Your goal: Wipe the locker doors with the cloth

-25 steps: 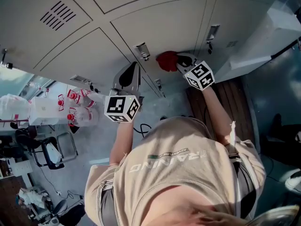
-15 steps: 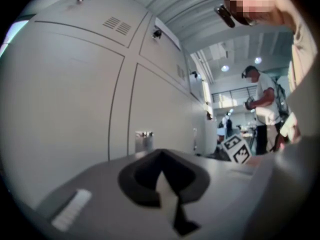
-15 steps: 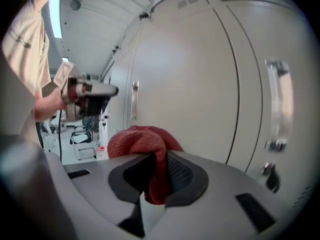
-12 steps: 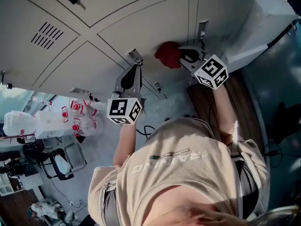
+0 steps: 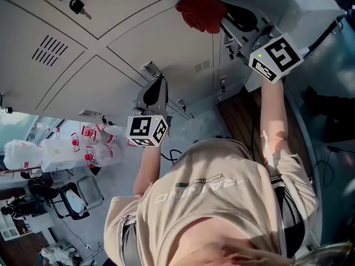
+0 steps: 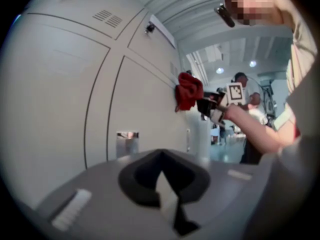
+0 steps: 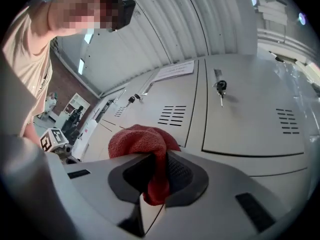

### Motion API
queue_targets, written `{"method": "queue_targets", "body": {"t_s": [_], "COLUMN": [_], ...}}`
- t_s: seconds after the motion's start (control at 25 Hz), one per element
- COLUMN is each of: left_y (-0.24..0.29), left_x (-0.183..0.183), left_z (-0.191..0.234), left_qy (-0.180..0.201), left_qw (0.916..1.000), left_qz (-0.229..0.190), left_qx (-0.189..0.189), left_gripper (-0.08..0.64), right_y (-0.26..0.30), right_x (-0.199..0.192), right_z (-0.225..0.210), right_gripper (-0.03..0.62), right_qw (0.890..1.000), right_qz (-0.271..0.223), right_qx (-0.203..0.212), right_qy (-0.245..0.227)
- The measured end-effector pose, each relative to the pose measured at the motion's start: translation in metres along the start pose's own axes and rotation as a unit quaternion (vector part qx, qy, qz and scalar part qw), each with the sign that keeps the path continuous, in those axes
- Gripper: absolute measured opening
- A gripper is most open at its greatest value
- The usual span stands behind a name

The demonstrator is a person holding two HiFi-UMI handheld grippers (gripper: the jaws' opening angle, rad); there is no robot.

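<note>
Presses red cloth (image 5: 198,7) against locker door (image 5: 166,43) with right tongs (image 5: 221,13), clamped on it; holds left tongs (image 5: 158,81) closed, empty, near a lower latch (image 5: 150,69).

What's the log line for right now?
right tool: shut on cloth | cloth: against locker door | left tool: shut, empty

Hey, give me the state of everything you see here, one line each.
locker doors: closed.
right gripper: shut on the cloth.
cloth: bunched, held against a door.
left gripper: shut, empty.
key: hanging in a door lock.
</note>
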State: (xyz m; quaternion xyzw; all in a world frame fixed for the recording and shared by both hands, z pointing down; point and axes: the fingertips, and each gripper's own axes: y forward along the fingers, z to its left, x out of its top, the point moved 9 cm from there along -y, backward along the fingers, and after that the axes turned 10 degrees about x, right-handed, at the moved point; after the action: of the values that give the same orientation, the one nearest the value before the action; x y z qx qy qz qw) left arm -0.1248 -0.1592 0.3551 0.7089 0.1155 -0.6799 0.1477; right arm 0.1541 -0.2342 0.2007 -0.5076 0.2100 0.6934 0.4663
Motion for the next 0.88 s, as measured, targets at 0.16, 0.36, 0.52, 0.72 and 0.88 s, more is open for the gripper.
{"method": "queue_targets", "body": {"t_s": [0.16,0.36,0.52,0.72,0.88], "left_y": [0.001,0.004,0.009,0.011,0.012], "left_x": [-0.001,-0.007,-0.015,-0.024,-0.03], "left_z": [0.0,0.003,0.002,0.002,0.003], "left_qy": [0.0,-0.004,-0.007,-0.012,-0.015], "left_qw": [1.0,0.9999,0.9996,0.999,0.9984], "left_qz": [0.001,0.014,0.026,0.04,0.051], "left_qx": [0.003,0.008,0.009,0.012,0.018], "left_gripper": [0.005,0.005,0.005,0.005,0.005], "right_y": [0.003,0.0,-0.006,-0.017,-0.024], "right_x": [-0.019,-0.076,-0.13,-0.204,-0.255], "right_z": [-0.009,0.002,0.023,0.056,0.075], "right_gripper": [0.046,0.046,0.046,0.046,0.046], "right_qw": [1.0,0.995,0.986,0.968,0.952], "right_qz": [0.016,0.047,0.1,0.183,0.235], "right_qx": [-0.004,0.011,0.031,0.039,0.044], "right_qy": [0.021,0.084,0.13,0.166,0.19]}}
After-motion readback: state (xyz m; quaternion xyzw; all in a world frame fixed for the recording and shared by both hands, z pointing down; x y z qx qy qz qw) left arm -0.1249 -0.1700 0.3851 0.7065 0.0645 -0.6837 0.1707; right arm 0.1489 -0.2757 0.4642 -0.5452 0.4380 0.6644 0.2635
